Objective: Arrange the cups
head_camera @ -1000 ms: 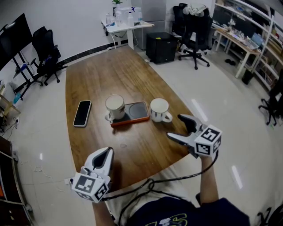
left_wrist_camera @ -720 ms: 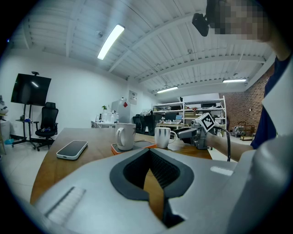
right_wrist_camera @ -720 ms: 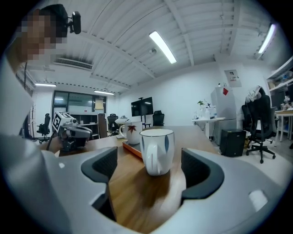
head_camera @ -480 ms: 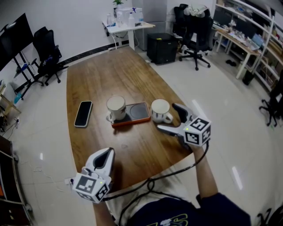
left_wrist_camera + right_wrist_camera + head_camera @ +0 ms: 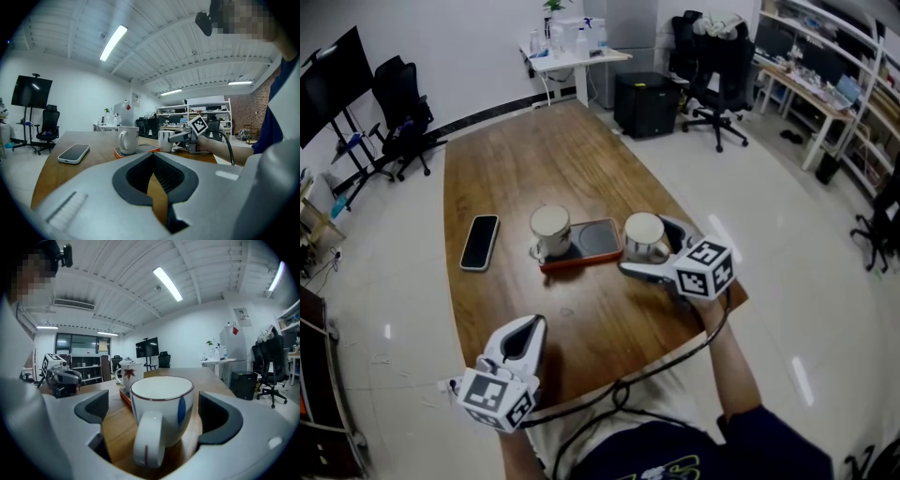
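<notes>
Since a sec ago my R tool [image 5: 645, 249] has slid in over the surface [image 5: 534, 159] from near its right edge up to the R cup [image 5: 161, 401]. Its jaws have just been spreading wider. Now they stand wide apart w/ the cup btwn them, one jaw on either side. The pads don't press on it: in the tool's own view there's a clear gap at one side and a thinner one at the other.

R cup stands upright on bare wood, handle pointing back at the tool, just right of the orange pad [image 5: 598, 240]. L cup [image 5: 549, 231], w/ a red leaf print, stands upright on the pad's left end, handle out to the left in head view. Phone [image 5: 477, 242] lies flat, left of the pad and apart from it.

L tool [image 5: 528, 330] hasn't shifted. It hangs at the near edge of the surface, jaws pressed together w/ nothing btwn them, aimed toward the cups and well apart from them.
</notes>
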`<state>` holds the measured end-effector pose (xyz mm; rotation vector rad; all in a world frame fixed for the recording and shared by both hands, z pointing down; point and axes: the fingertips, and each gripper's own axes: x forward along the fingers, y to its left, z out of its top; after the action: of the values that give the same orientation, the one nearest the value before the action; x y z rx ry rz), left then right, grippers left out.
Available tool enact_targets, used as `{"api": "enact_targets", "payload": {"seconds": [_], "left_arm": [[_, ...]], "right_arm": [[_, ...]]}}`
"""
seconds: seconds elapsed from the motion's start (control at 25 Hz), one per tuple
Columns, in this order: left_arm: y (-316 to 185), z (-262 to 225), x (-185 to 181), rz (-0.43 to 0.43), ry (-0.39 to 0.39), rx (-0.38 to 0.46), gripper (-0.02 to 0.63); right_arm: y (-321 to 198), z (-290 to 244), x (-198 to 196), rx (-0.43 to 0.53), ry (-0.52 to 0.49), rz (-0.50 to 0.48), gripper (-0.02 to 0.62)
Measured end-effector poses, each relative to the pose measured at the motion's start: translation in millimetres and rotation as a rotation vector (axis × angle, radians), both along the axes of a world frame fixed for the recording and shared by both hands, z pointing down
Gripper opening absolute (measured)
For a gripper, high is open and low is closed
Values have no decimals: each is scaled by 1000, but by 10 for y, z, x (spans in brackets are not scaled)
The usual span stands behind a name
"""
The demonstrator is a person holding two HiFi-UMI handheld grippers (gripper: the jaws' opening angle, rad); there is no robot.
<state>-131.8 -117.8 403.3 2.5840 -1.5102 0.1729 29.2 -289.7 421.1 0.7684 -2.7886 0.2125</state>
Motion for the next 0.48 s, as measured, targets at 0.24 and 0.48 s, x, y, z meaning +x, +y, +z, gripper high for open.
{"api": "enact_targets", "payload": {"seconds": [0.24,0.48], "left_arm": [[-4,-3,-3,-1,-2,-1,3],[1,5,0,8,-5,2,3]], "right_arm": [[-41,21,-13,-15,9,13,502],[-102,-6,39,-7,11,72,382]]}}
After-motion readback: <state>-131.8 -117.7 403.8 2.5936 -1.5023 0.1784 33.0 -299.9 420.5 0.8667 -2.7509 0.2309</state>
